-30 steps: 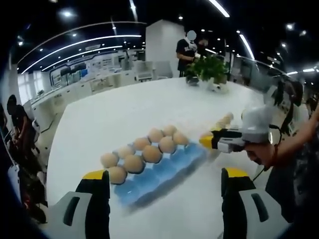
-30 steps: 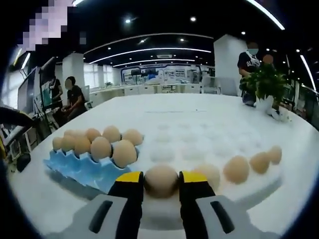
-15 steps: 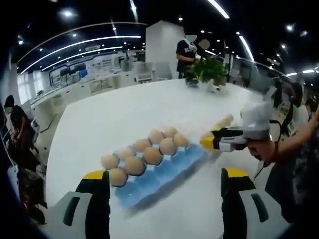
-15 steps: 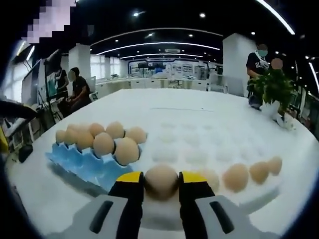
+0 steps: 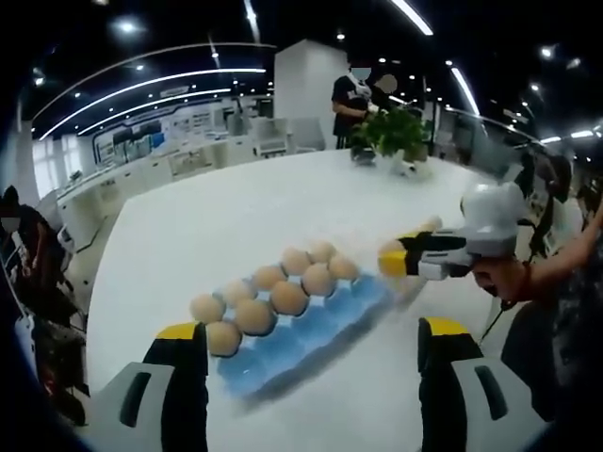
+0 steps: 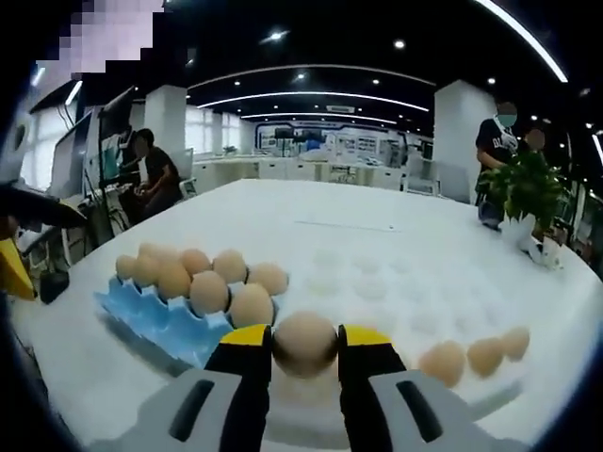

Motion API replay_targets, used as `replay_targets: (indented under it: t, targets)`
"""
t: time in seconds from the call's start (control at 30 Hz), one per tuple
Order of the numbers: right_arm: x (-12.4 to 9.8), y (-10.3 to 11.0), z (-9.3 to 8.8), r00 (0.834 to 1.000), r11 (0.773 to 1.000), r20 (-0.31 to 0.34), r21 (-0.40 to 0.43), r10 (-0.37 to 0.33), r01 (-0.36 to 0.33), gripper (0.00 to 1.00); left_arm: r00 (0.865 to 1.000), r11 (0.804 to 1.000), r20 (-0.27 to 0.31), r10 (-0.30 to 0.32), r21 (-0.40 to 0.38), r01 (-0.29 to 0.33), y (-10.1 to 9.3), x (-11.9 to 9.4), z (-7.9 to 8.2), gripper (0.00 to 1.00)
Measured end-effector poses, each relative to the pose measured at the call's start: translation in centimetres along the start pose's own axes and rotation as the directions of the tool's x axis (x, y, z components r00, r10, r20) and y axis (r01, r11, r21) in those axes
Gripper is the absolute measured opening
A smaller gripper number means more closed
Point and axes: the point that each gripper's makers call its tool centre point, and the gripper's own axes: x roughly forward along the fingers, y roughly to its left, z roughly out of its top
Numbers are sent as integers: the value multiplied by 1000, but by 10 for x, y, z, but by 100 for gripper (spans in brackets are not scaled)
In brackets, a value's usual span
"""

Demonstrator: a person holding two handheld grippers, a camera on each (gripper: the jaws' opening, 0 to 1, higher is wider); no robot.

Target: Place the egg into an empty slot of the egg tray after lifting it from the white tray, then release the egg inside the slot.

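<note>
With the egg (image 6: 304, 344) pinched between the jaws of the right gripper (image 6: 305, 350) above the white tray (image 6: 396, 282), the carry step is under way; next, lower it into an empty near slot of the blue egg tray (image 6: 155, 320), while the left gripper (image 5: 311, 344) stands spread and empty.

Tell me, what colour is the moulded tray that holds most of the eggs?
Light blue. The moulded egg tray shows best in the left gripper view.

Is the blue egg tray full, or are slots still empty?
Not full: the blue egg tray shows one row of eggs filled, with bare blue slots along its near edge.
</note>
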Motion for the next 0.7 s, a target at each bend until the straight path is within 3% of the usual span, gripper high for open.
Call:
replay_targets:
  t: [0.53,0.7]
  targets:
    - [5,7,17,996,996,67,48,66,-70,28,1000,1000,-9,11,2,-11,3,-1,-2,94]
    - [11,8,8,997,997,35,39,71,-73,28,1000,1000,-12,9,4,-9,2,-1,-2,94]
